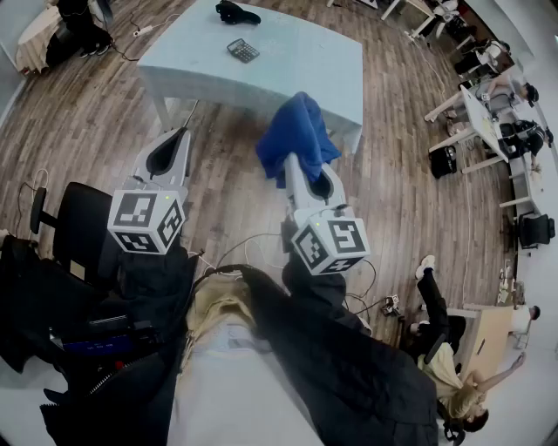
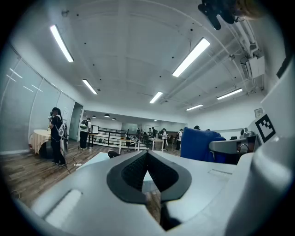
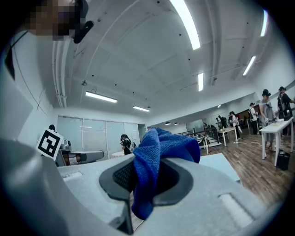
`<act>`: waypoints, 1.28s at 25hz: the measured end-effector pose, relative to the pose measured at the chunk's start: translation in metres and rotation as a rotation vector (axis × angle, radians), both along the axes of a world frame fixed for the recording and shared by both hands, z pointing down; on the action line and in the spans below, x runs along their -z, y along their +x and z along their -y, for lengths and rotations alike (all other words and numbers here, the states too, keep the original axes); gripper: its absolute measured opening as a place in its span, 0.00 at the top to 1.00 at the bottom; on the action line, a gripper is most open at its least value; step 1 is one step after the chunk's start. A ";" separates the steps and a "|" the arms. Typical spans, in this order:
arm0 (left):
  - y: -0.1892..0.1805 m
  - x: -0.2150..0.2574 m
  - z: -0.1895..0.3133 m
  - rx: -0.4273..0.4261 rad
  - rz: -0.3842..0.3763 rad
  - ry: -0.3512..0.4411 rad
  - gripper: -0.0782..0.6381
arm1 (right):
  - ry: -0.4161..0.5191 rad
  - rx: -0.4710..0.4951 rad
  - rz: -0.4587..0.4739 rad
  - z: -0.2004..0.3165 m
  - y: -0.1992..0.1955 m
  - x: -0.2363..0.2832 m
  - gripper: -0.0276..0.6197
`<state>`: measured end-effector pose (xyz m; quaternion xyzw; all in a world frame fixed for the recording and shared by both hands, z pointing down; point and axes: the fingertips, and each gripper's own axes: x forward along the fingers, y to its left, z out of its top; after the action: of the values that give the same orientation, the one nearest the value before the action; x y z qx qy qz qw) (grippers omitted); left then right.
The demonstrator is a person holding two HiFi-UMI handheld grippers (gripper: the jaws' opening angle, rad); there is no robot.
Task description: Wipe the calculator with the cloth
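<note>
An open lab-like hall: wood-plank floor (image 1: 401, 192), pale work tables (image 1: 288, 65), long ceiling strip lights (image 2: 191, 57).

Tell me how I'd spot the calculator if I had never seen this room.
Find the pale blue table on the wood floor. The calculator lies flat near its middle, a small dark slab with a grid of keys, unlike the lumpy black thing at the far edge.

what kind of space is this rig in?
Probably a big open-plan lab or office hall: wood-plank floor, rows of white desks, people standing about, long ceiling strip lights.
</note>
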<state>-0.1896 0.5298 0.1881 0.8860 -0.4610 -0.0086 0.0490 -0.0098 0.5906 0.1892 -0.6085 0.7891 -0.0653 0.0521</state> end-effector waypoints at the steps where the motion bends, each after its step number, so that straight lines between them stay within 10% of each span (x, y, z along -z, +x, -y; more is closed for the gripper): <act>1: -0.001 -0.002 0.000 0.001 -0.001 -0.002 0.89 | -0.001 -0.001 0.000 0.000 -0.001 -0.001 0.85; 32: -0.049 -0.082 0.049 -0.001 -0.025 -0.200 0.89 | -0.174 -0.069 0.000 0.043 -0.017 -0.060 0.85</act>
<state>-0.2391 0.4804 0.2703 0.8767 -0.4586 0.0265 0.1430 -0.0268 0.5471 0.2491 -0.6376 0.7590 -0.1319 0.0014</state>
